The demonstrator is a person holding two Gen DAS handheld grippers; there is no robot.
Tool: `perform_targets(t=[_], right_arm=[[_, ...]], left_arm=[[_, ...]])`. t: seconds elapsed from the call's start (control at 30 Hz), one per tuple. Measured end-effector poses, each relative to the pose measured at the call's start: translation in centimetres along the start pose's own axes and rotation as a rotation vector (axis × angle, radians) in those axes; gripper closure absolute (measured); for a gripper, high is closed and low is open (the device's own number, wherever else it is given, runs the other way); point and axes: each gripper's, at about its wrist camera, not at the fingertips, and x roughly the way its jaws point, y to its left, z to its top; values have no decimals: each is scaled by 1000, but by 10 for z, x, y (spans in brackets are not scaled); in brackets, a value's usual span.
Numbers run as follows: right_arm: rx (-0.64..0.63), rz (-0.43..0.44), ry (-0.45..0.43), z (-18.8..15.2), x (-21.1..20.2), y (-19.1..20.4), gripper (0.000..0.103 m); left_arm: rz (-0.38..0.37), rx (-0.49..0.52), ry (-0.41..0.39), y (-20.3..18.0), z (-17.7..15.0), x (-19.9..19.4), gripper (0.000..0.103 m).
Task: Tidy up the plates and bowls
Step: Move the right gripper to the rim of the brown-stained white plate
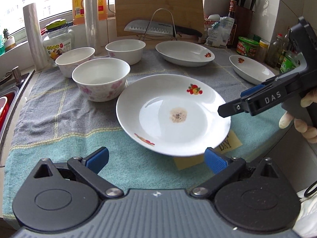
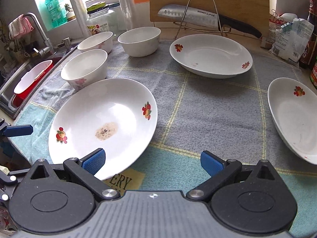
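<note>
A white plate (image 1: 172,115) with fruit prints and a brown stain in its middle lies on the towel, just ahead of my open left gripper (image 1: 156,159). Held by a hand, my right gripper (image 1: 231,103) hovers open at the plate's right rim. In the right wrist view that plate (image 2: 103,123) has its near rim under the left finger of the open right gripper (image 2: 152,161). Two more plates (image 1: 185,53) (image 1: 251,71) sit further back and right. Three floral bowls (image 1: 101,79) (image 1: 75,61) (image 1: 125,50) stand apart at the back left.
A checked towel (image 2: 198,109) covers the counter. A sink (image 2: 29,75) with a red tub lies to the left. Behind are a cleaver on a wire rack (image 1: 154,27), a wooden board (image 1: 158,4), a jar (image 1: 57,43), bottles and a knife block (image 1: 243,10).
</note>
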Motion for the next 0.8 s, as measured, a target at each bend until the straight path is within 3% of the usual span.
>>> perform_targets(t=[0.33,0.53,0.8], right_arm=[[-16,-11,48,-3,8,12,0],[-54,18,68,4,17,9,0],[-146,97,98,20,34,6,0]], left_arm=[[-50,36,34,-7,-10,30,1],[14,62,23,-21,-6,39,1],[30,29,1,-24,-3,45,0]])
